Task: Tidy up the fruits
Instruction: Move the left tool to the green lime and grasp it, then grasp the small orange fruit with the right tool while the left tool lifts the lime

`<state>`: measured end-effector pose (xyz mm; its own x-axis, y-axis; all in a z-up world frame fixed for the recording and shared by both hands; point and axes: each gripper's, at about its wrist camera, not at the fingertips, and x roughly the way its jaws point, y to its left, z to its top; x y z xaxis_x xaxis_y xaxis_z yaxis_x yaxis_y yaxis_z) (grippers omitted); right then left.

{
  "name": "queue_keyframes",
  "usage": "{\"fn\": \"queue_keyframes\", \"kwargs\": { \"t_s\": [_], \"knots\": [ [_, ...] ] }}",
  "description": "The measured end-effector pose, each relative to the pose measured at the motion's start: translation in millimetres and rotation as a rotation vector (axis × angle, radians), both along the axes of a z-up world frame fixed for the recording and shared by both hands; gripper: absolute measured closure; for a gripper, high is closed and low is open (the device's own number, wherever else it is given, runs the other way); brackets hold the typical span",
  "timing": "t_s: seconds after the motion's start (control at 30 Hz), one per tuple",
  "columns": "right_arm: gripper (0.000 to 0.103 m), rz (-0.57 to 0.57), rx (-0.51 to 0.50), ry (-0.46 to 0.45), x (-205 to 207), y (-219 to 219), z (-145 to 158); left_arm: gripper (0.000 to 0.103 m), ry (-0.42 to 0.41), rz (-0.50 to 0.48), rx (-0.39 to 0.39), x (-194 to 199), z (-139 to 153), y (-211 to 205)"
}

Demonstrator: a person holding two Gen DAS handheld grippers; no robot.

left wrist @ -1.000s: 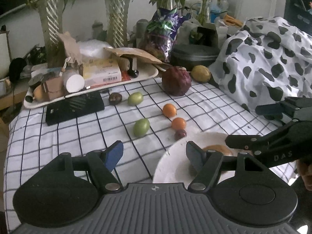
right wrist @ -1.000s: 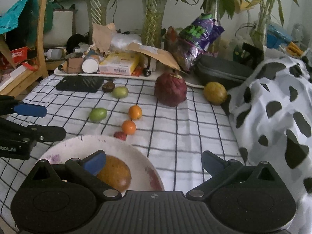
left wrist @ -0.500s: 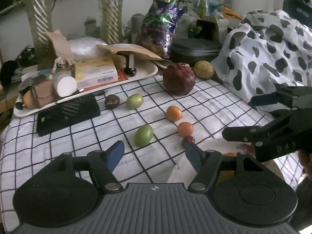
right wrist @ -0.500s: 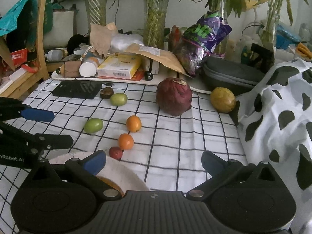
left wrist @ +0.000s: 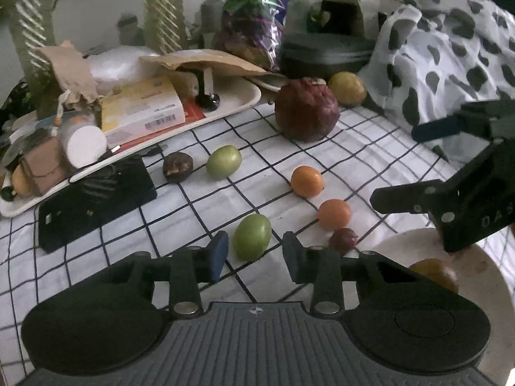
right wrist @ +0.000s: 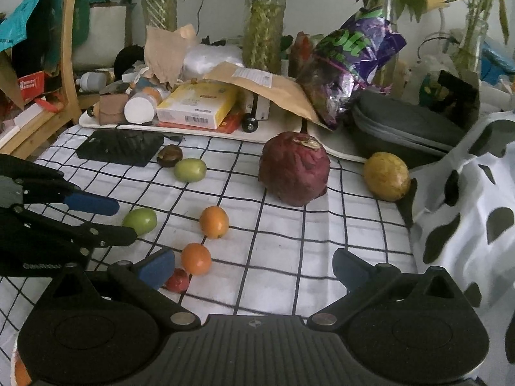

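Left gripper (left wrist: 255,253) open, empty, low over bench (left wrist: 199,212), near green fruit (left wrist: 252,236) just ahead between its fingers, not yet touched. Right gripper (right wrist: 252,268) also open, empty, wide spread, near lower orange (right wrist: 195,258). Plate (left wrist: 489,276) at right holds one brown fruit (left wrist: 434,273). Loose on cloth: second green fruit (left wrist: 223,161), two oranges, small red fruit (left wrist: 343,240), dark one (left wrist: 178,167), big purple one (left wrist: 306,109), yellow one (left wrist: 347,88). Looks like pick step for near green fruit. Next: ease forward, straddle, close gently; round, likely rolls.
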<state>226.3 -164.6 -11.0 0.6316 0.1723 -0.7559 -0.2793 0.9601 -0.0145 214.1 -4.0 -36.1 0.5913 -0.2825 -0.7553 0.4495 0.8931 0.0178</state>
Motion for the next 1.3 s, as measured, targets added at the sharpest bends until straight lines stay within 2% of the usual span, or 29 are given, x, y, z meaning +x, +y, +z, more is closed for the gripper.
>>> {"fn": "queue_keyframes", "kwargs": {
  "t_s": [0.17,0.27,0.57,0.63,0.77,0.87,0.93,1.0,1.17,1.2,1.3],
  "knots": [
    [0.0,0.026,-0.006,0.014,11,3,-5,0.068,0.012,-0.029,0.025,11,-8,-2],
    [0.0,0.042,-0.007,0.022,18,5,-8,0.075,0.02,-0.058,0.034,15,-12,-4],
    [0.002,0.078,0.03,0.051,36,10,-17,0.076,0.023,-0.046,0.025,20,-13,-3],
    [0.014,0.086,0.047,0.06,41,11,-19,0.076,0.014,-0.039,0.031,20,-12,-3],
    [0.026,0.119,0.068,0.075,48,16,-23,0.076,-0.002,-0.014,0.016,22,-7,1],
    [0.041,0.152,0.074,0.087,53,24,-27,0.076,-0.01,0.003,0.016,23,-5,3],
    [0.056,0.165,0.069,0.098,57,29,-32,0.077,-0.012,0.018,0.011,24,-4,5],
    [0.063,0.175,0.055,0.105,60,33,-37,0.077,-0.014,0.03,0.004,26,-3,7],
    [0.069,0.198,0.016,0.091,60,38,-42,0.077,-0.013,0.039,-0.001,26,-1,10],
    [0.075,0.199,0.009,0.086,59,38,-42,0.077,-0.014,0.037,0.0,26,-1,10],
    [0.075,0.196,0.012,0.085,58,37,-41,0.077,-0.019,0.029,-0.003,24,0,9]
  ]
}}
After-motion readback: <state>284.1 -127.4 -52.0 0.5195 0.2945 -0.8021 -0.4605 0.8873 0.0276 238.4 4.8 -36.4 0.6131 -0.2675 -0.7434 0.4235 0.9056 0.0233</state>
